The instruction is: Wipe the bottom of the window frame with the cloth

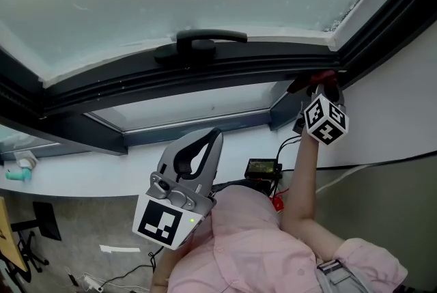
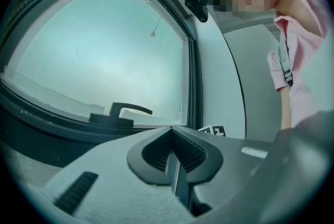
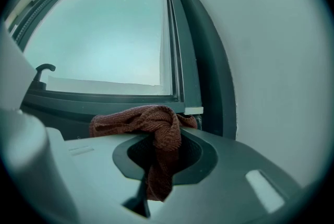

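Right gripper (image 1: 319, 88), centre right, clenched on red-brown cloth (image 3: 141, 121) at lower right corner of dark window frame (image 1: 225, 71). Left gripper (image 2: 175, 160), lower centre, jaws together, empty, below frame.

The left gripper (image 2: 175, 157) had its jaws pressed together with nothing between them. Beyond it was a frosted window pane (image 2: 104, 50) in a dark frame (image 2: 194, 87), with a black handle (image 2: 122, 112) on the lower rail. A person's pink shirt (image 2: 297, 50) showed at the right.
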A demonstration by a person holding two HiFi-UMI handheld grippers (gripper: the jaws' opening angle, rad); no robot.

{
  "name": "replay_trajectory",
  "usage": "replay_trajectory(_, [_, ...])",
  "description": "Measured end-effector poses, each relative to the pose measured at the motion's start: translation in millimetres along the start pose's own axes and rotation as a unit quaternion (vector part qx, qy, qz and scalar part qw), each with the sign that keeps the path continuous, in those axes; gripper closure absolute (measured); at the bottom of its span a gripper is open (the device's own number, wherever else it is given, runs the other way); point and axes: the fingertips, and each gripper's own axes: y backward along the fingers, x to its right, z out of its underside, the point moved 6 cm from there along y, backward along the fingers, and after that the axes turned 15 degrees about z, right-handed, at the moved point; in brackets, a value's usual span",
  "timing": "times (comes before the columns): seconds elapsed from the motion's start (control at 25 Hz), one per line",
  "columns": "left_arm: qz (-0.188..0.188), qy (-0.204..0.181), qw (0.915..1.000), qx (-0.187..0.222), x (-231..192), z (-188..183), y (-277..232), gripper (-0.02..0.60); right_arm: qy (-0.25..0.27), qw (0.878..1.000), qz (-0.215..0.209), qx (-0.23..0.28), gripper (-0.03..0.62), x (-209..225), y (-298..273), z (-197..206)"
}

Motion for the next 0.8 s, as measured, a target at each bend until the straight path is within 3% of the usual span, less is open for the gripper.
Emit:
replay_trajectory(0.28, [0.016,0.002,0.9999,0.000,1,3,-10,0.581,-0.006,1.000,-0.028,0.007,0.542,1,0,1])
replay_trajectory(0.52, [0.010,0.005,0.9999,-0.003,-1,3,-10,0.581,-0.005,1.000,0.003,0.002,0.542,13,-9,0])
replay_trajectory(0.8, [0.001,-0.002,1.0000,-0.006,-3,2,-7,0.581,-0.002,1.000,-0.001,-0.002,0.540,21,-16,-1])
